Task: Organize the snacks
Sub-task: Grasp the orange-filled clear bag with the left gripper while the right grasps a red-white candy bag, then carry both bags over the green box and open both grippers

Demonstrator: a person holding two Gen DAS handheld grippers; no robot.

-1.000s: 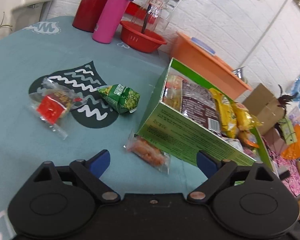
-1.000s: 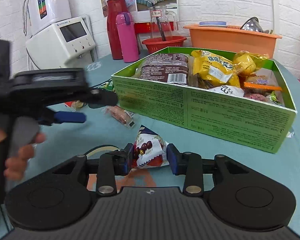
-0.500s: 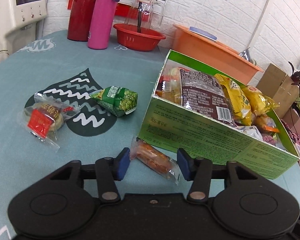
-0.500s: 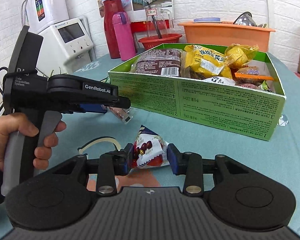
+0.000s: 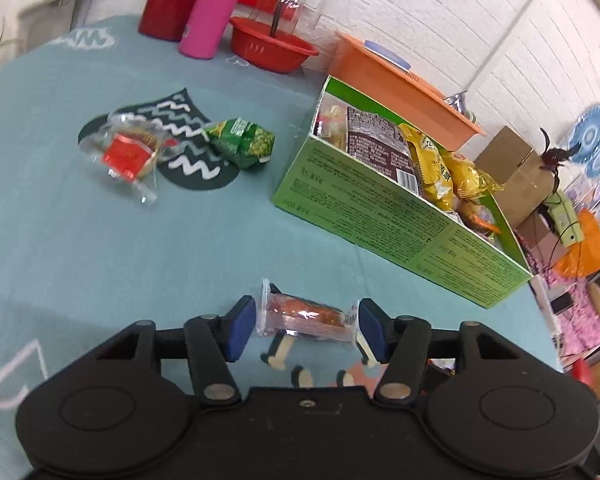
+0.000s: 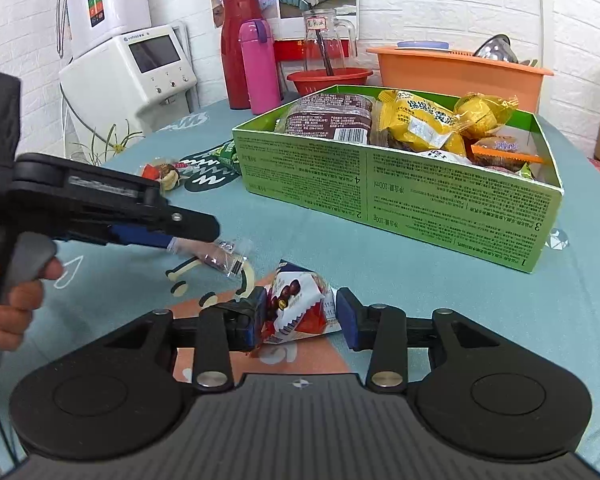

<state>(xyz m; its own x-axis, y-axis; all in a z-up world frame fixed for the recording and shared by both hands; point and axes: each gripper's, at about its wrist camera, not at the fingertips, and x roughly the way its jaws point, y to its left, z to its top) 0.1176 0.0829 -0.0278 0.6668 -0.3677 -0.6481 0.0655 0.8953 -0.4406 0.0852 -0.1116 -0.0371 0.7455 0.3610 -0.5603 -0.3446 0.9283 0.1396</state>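
Note:
A sausage snack in a clear wrapper lies crosswise between the blue pads of my left gripper. The jaws are opening, and the wrapper ends just reach the pads without being squeezed. The right wrist view shows the same packet at the tip of the left gripper, sloping down to the cloth. My right gripper is low over the table, its pads still against a white and red bean snack packet as its jaws start opening. The green box of snacks stands beyond.
A green pea packet and a clear-wrapped pastry with a red label lie on the teal cloth, left of the box. A pink flask, red bowl and orange basin line the back. A hand holds the left gripper's handle.
The left gripper closed around the sausage packet beside the box and drew back with it. The packet now lies crosswise, away from the box, and the jaws are wider. The right gripper stayed put.

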